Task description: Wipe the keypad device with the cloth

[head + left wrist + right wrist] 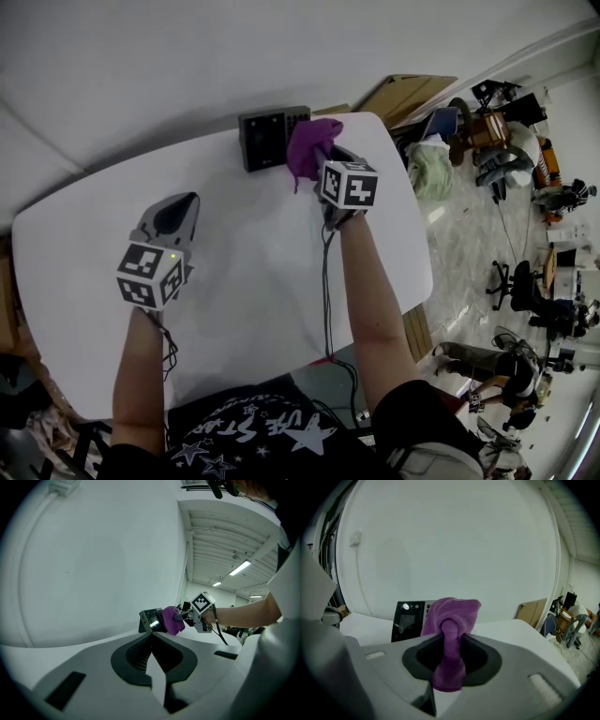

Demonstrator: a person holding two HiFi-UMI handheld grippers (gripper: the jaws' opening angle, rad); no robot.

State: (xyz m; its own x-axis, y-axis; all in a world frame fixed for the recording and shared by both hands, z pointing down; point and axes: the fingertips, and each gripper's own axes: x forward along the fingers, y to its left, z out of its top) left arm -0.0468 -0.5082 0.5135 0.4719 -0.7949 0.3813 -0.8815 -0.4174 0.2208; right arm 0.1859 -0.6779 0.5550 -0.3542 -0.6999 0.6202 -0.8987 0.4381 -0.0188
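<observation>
At the far edge of a white table, the right gripper (449, 637) was clamped on a purple cloth (452, 613), its jaws pinching the fabric into a narrow neck. A bunched head of cloth bulged past the tips and a short tail trailed back between the jaws, so the cloth's long axis ran along the gripper. Seen from the head view, the right gripper (326, 161) reached forward and the cloth (309, 150) covered the right end of the keypad device (265, 139); whether fabric actually pressed on it could not be told. The left gripper (151, 637) had its jaws drawn together with nothing between them, and it hovered over the table (253, 281) well apart from the device, the left gripper (176, 214) pointing toward the far edge. The keypad device (408, 620) stood propped at the table's far edge near the wall, its long axis running left to right along that edge and its dark face turned back toward the person, with the screen on the left and the keys on the right partly hidden by the cloth. Bare forearms and black cables led back from both grippers. Beyond the table's right side lay a cardboard sheet (403, 94) and scattered office chairs (511, 281).
</observation>
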